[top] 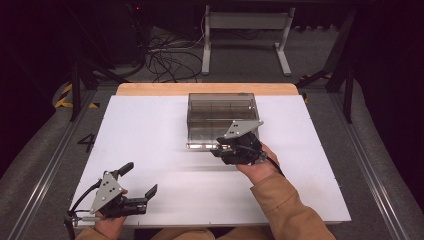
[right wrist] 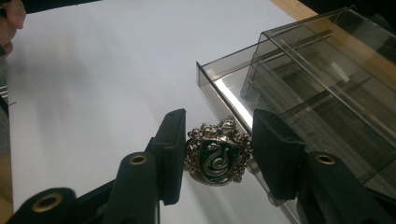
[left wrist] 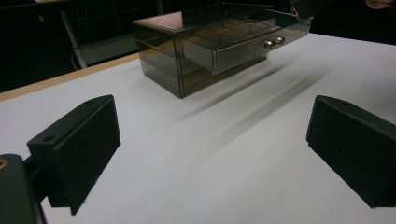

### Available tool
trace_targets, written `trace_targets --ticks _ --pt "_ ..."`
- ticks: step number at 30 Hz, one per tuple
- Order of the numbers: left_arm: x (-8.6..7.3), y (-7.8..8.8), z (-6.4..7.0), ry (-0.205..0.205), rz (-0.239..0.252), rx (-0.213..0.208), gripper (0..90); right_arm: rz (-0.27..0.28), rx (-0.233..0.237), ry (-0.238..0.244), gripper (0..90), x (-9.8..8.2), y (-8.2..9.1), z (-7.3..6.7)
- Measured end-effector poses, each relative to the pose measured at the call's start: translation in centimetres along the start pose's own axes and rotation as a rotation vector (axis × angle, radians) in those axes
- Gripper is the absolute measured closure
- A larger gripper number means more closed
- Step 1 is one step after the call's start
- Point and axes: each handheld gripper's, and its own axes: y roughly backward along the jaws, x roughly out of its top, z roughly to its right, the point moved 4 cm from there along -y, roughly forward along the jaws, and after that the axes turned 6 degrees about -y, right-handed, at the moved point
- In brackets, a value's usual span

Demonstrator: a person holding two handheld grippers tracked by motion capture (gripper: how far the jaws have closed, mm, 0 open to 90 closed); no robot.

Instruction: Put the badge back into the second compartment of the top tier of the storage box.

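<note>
Fingers (right wrist: 170,154) of the right gripper (right wrist: 215,156) are seen closed on a silver crest badge (right wrist: 216,156) with a green enamel field bearing a serpent; the badge is pinched between the two black pads at its left and right edges, face toward the camera. In the right gripper view the badge is held just in front of the pulled-out top drawer (right wrist: 299,112) of a smoked clear plastic drawer box (right wrist: 327,60), at the drawer's near corner; whether the badge touches the drawer front cannot be told. In the high view the right gripper (top: 239,147) is placed against the near side of the drawer box (top: 221,117), held by the right hand (top: 257,167) with a tan sleeve (top: 287,207) behind it.

The left gripper (top: 135,180) is held low at the near left part of the white table top (top: 165,150), well apart from the box. Its jaws are spread wide with nothing between them; in the left gripper view bare table surface is seen between the two pads (left wrist: 81,149).

In the left gripper view the drawer box (left wrist: 196,51) is observed standing on the table with the top drawer (left wrist: 252,39) drawn out; two small metal knobs (left wrist: 274,42) are noted on its front. The drawer is divided into compartments; no contents can be made out.

A wooden strip (top: 207,89) is seen along the far table edge.
</note>
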Motion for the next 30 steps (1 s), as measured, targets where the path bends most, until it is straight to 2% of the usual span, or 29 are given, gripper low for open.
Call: trace_targets --ticks 16,25,30 --pt "0.0 0.0 0.0 0.001 0.002 0.000 3.6 0.019 -0.013 -0.007 56.5 1.4 -0.1 1.2" --pt "0.0 0.0 0.0 0.001 0.002 -0.001 3.6 0.018 -0.029 -0.013 56.4 2.2 -0.8 2.2" --pt "0.0 0.0 0.0 0.001 0.002 -0.001 3.6 0.016 -0.038 -0.032 56.5 2.3 -1.4 2.9"
